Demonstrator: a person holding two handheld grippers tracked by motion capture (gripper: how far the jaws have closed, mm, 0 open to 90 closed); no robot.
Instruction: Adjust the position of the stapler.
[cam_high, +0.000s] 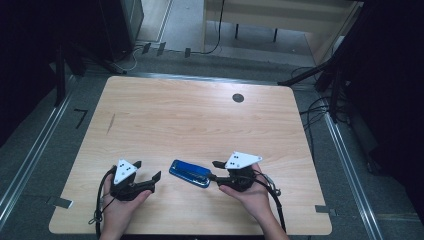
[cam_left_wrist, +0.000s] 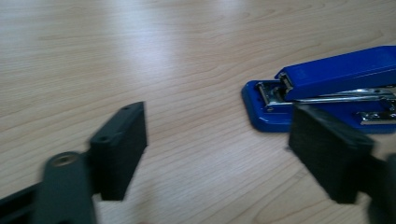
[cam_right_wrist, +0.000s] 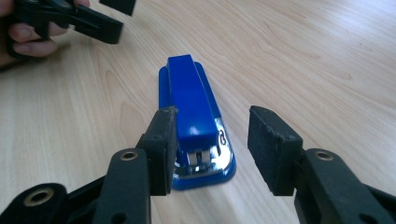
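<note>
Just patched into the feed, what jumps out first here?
A blue stapler lies on the near middle of the wooden table, between two hand-held grippers. The right gripper has its open jaws straddling the stapler's near end; the left gripper, also open, sits just beside its other end.

Table (cam_high: 200, 120): pale wood, fine brown grain lines; one short dark streak toward its left edge; small round dark disc (cam_high: 238, 98) near the far edge, right of middle.

Stapler (cam_high: 189, 173): bright blue top arm and blue base, shiny silver metal between them and at its end; lies near the table's near edge.

Left gripper (cam_high: 149, 170): matte black jaws and body, grey-white three-cornered plate with small dark dots.

Right gripper (cam_high: 214, 170): same black, same pale dotted plate; brass-coloured rivets on the arms.

Floor (cam_high: 30, 145) around table: dull grey.
</note>
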